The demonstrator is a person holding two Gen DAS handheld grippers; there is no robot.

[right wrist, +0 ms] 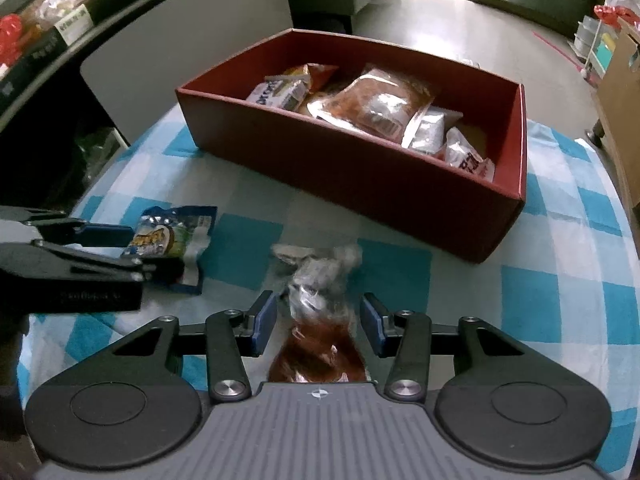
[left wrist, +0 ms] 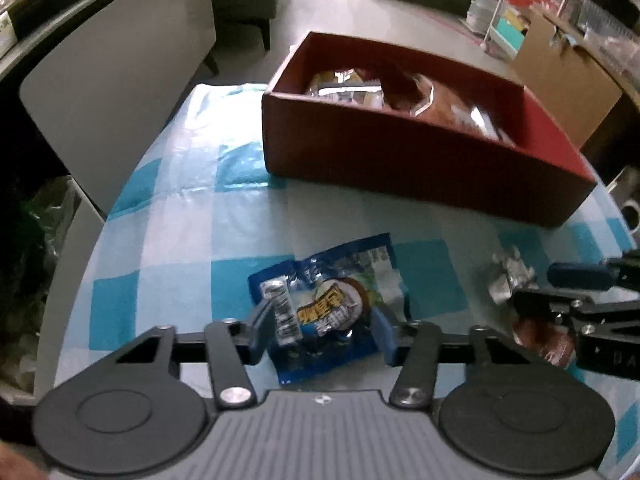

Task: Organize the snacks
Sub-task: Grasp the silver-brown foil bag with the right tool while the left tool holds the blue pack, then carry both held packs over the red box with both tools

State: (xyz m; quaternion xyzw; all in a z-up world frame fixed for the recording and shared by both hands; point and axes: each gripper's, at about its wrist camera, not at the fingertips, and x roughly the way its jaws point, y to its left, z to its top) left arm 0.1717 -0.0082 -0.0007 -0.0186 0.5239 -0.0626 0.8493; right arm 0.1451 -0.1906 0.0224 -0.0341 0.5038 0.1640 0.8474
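A blue snack packet lies on the blue-and-white checked cloth, and my left gripper is shut on it, one pad at each side edge. The right wrist view shows that packet pinched in the left gripper. A clear bag of brown snack with a crumpled silver top sits between the pads of my right gripper, which is shut on it. In the left wrist view the same bag and right gripper are at the right edge. The red box stands behind both.
Several snack packets lie inside the red box. A grey panel stands off the table's left side, and a cardboard box is at the far right. A dark shelf holds packaged goods.
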